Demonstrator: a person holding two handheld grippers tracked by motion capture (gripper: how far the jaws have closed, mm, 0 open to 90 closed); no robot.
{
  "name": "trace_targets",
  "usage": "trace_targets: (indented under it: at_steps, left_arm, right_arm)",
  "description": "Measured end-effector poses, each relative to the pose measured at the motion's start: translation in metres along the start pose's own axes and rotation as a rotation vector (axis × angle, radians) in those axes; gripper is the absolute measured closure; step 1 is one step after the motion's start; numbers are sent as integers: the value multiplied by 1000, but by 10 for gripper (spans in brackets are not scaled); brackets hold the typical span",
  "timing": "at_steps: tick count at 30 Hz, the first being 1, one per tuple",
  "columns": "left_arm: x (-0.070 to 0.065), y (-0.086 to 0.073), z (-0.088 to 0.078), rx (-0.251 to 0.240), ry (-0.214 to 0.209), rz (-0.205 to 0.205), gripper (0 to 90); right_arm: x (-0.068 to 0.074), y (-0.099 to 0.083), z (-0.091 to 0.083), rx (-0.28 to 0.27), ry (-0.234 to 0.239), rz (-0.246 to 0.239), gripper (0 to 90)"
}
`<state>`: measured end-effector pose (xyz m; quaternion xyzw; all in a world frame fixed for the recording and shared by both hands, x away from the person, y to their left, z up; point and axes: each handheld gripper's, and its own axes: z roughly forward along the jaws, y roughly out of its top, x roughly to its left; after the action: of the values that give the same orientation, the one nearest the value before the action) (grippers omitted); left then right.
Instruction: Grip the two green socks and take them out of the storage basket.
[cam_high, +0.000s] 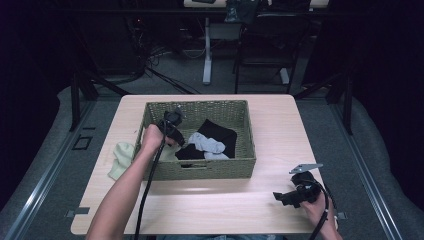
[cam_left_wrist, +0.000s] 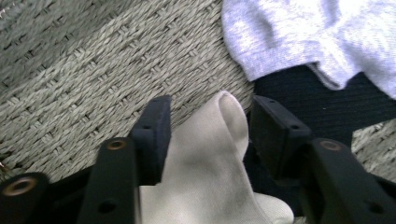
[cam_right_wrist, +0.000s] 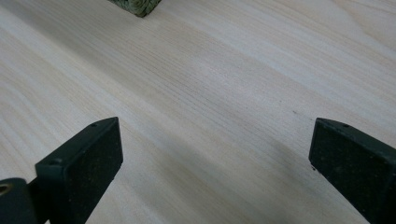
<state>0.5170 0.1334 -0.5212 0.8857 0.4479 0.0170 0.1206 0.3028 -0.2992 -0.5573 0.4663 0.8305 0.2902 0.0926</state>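
At centre left of the high view, my left gripper (cam_high: 172, 131) reaches down into the woven basket (cam_high: 200, 170). In the left gripper view, a cream sock (cam_left_wrist: 210, 158) lies between its jaws at lower centre: one pad touches the fabric, the other stands just off it, so nothing is pinched. A grey sock (cam_left_wrist: 317, 37) overlaps dark cloth (cam_left_wrist: 322, 105) at upper right. My right gripper (cam_high: 292, 196) rests at lower right on the table (cam_high: 280, 125), jaws spread wide over bare wood.
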Motion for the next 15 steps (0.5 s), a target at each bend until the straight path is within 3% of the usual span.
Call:
trace_targets:
  at_steps: [6,10,15]
  left_arm:
    - [3,0,5,38,22,-16,699]
    - [2,-2,2,25,29,-13,852]
    - [1,-7,-18,-31,39,8,867]
  right_arm:
    - [0,0,0,1,-3,1,21]
    - [0,0,0,0,-1,2,21]
    - [0,0,0,-4,-2,0,21]
